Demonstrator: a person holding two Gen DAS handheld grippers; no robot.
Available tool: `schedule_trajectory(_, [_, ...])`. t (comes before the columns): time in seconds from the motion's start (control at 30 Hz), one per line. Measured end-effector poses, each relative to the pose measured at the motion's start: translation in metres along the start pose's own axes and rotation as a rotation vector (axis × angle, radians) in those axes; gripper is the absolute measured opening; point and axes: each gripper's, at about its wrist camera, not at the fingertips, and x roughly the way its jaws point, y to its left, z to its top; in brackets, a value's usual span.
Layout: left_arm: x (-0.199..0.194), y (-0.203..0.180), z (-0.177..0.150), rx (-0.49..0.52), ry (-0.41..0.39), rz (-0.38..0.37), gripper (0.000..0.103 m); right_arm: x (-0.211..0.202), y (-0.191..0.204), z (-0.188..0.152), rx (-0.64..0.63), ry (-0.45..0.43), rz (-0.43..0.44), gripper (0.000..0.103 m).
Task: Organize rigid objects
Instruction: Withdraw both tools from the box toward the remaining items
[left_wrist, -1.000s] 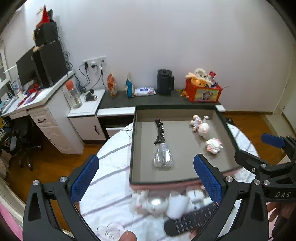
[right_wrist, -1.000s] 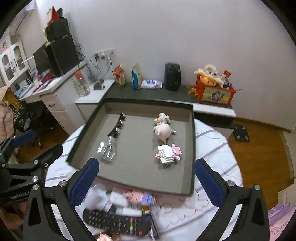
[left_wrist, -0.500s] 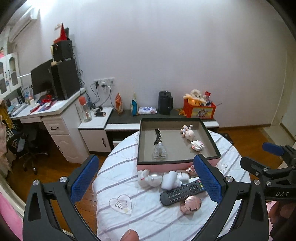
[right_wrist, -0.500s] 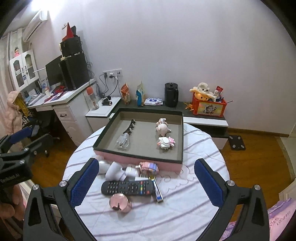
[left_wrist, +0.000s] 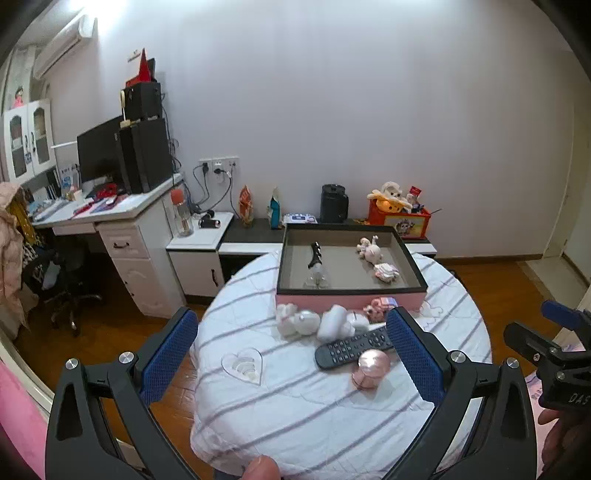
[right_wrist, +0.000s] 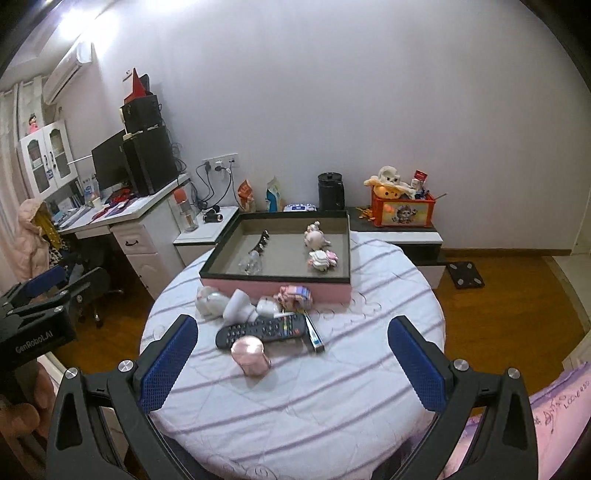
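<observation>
Left gripper (left_wrist: 295, 354) wide open and empty, right gripper (right_wrist: 291, 354) likewise, remote control (right_wrist: 261, 329) before pink-sided tray (right_wrist: 275, 285) on round table (right_wrist: 295, 391)

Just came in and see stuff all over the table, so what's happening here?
A person holds a gripper in each hand, the left gripper and the right gripper, both open and empty, back from the round table. A few small toys and a clear bottle already lie in the pink box. A remote, a pink round case and white and pink toys wait in front of it.
</observation>
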Motion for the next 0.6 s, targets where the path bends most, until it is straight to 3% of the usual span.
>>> schedule_trajectory(0.6, [0.02, 0.006, -0.019, -0.023, 0.068, -0.002, 0.103, 0.03, 0.003, -0.022, 0.005, 0.087, 0.013, 0.103])
